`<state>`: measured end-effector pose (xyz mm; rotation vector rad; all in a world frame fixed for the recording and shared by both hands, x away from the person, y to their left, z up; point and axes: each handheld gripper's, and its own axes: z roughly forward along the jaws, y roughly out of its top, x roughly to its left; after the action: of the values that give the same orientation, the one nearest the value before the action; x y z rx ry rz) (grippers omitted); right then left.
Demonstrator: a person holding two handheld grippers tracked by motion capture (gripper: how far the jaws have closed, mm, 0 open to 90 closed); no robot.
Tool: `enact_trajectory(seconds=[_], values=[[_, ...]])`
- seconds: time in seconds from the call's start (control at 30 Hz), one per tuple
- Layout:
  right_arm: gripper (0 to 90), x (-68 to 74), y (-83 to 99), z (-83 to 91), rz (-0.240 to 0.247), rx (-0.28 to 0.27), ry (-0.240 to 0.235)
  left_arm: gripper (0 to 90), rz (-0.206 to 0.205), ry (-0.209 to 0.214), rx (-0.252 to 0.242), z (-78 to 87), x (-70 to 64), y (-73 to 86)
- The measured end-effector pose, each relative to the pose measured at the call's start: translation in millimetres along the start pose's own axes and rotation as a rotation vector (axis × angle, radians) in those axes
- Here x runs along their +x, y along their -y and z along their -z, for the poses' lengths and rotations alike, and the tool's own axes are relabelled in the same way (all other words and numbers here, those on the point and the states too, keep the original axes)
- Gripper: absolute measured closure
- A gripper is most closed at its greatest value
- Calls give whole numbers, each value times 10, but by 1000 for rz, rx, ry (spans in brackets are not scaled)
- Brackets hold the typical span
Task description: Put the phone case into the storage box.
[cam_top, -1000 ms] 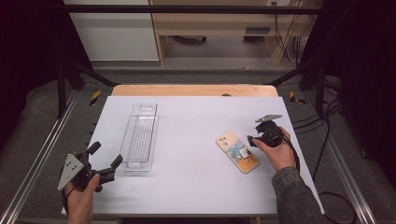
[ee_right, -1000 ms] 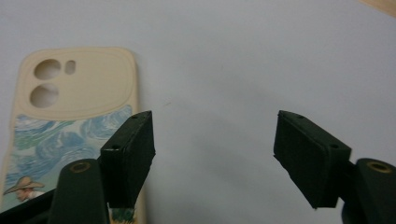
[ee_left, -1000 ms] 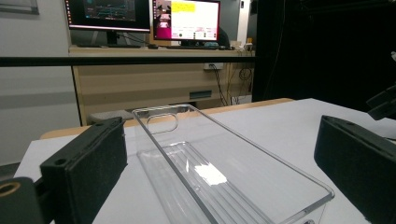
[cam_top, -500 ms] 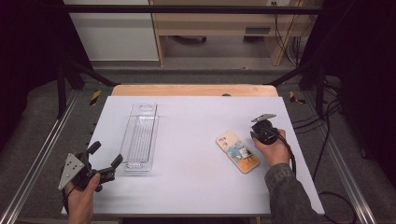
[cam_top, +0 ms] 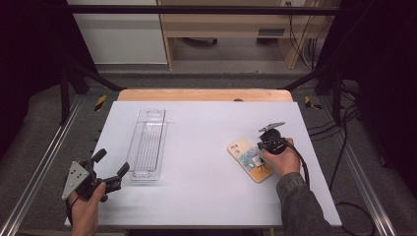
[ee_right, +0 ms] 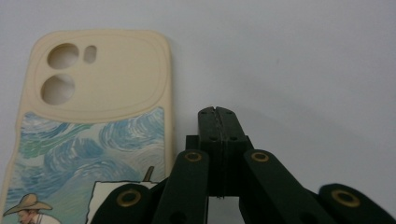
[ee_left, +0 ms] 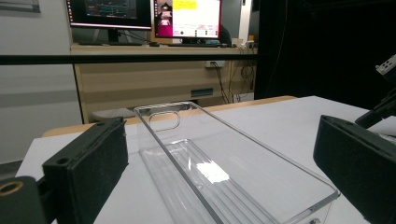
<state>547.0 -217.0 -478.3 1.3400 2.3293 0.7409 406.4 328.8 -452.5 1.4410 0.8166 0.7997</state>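
Observation:
A cream phone case (cam_top: 248,158) (ee_right: 88,116) with a painted blue swirl picture lies flat on the white table, right of centre. My right gripper (cam_top: 264,146) (ee_right: 218,111) hovers just beside its right edge, jaws pressed together with nothing between them. A clear plastic tray (cam_top: 148,142) (ee_left: 219,172) lies lengthwise left of centre. My left gripper (cam_top: 110,164) sits at the tray's near end, its black pads (ee_left: 88,163) wide apart, open and empty.
The white table sheet (cam_top: 206,123) ends at a wooden strip (cam_top: 206,95) at the back. Metal rails (cam_top: 39,172) run along both sides. Cables (cam_top: 339,132) trail off the right side. Monitors (ee_left: 144,16) stand on a desk behind.
My right gripper has shifted slightly left and down toward the phone case edge. The left gripper and tray stayed put.

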Motion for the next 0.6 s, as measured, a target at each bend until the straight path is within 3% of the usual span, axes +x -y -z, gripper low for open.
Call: enact_trajectory(seconds=[0.37,0.47,0.5,0.6], values=[[900,131,19,5,34,39,-66,34,1,-9,4,5,6,-2],[900,180,40,8,50,33,-58,34,4,-12,8,9,15,3],[900,220,52,20,44,31,-85,34,8,-13,4,9,13,4],[900,283,57,27,63,26,-103,34,4,-11,9,5,13,6]])
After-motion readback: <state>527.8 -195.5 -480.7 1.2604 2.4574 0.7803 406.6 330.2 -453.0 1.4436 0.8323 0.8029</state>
